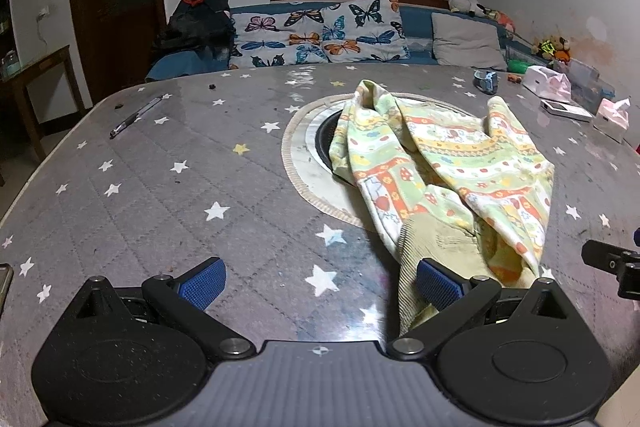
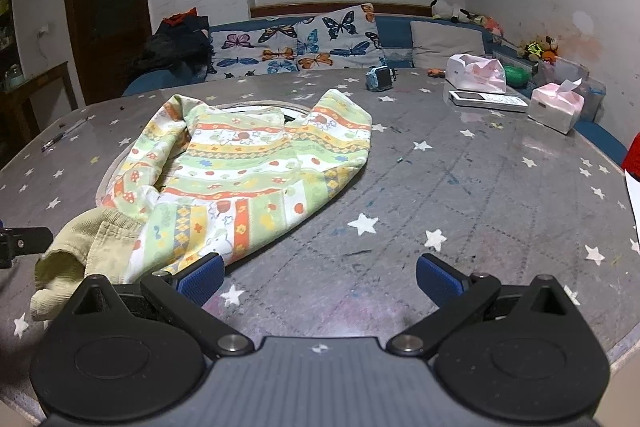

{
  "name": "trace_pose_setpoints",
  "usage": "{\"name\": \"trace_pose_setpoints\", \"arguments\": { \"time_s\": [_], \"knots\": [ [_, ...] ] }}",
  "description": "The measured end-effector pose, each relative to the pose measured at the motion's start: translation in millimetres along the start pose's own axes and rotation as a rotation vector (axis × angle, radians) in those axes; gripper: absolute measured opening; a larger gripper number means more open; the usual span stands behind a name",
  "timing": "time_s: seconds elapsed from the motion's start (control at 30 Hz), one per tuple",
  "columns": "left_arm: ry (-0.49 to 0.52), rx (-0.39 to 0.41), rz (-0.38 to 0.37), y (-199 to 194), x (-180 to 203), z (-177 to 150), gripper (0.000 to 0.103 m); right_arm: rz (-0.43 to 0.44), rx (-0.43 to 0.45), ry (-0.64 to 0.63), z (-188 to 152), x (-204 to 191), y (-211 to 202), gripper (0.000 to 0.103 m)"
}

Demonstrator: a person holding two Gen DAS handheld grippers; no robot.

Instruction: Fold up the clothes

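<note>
A small patterned garment point(image 1: 452, 167) point(image 2: 244, 171), green, yellow and orange with a ribbed yellow cuff point(image 2: 80, 247), lies crumpled on the grey star-print table point(image 1: 160, 187) point(image 2: 460, 187). It partly covers a round inset point(image 1: 304, 155) in the table top. My left gripper point(image 1: 320, 285) is open just above the table, its right blue fingertip point(image 1: 438, 285) at the cuff's edge. In the right wrist view my right gripper point(image 2: 318, 283) is open too, with its left fingertip point(image 2: 202, 281) beside the garment's near hem. Nothing is between either pair of fingers.
A pen point(image 1: 136, 117) lies at the table's far left. Tissue packs point(image 2: 554, 105) point(image 2: 476, 73), a white remote point(image 2: 488, 99) and a blue watch point(image 2: 380, 78) sit at the far right. Behind the table runs a sofa with butterfly cushions point(image 1: 320, 31).
</note>
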State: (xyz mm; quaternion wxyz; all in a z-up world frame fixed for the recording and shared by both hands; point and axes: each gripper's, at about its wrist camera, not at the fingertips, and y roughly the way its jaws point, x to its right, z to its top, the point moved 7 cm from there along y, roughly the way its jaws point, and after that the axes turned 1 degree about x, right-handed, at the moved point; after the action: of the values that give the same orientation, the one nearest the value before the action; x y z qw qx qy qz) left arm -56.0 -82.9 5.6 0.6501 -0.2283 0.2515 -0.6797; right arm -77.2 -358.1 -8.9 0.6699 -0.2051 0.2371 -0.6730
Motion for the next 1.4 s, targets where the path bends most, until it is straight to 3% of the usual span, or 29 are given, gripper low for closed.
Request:
{"name": "trace_pose_setpoints", "arguments": {
  "time_s": [1.4],
  "knots": [
    [0.061, -0.010, -0.068, 3.6, 25.1, 10.9, 0.103, 0.040, -0.008, -0.053, 10.9, -19.5, 8.0, 0.103]
  ]
}}
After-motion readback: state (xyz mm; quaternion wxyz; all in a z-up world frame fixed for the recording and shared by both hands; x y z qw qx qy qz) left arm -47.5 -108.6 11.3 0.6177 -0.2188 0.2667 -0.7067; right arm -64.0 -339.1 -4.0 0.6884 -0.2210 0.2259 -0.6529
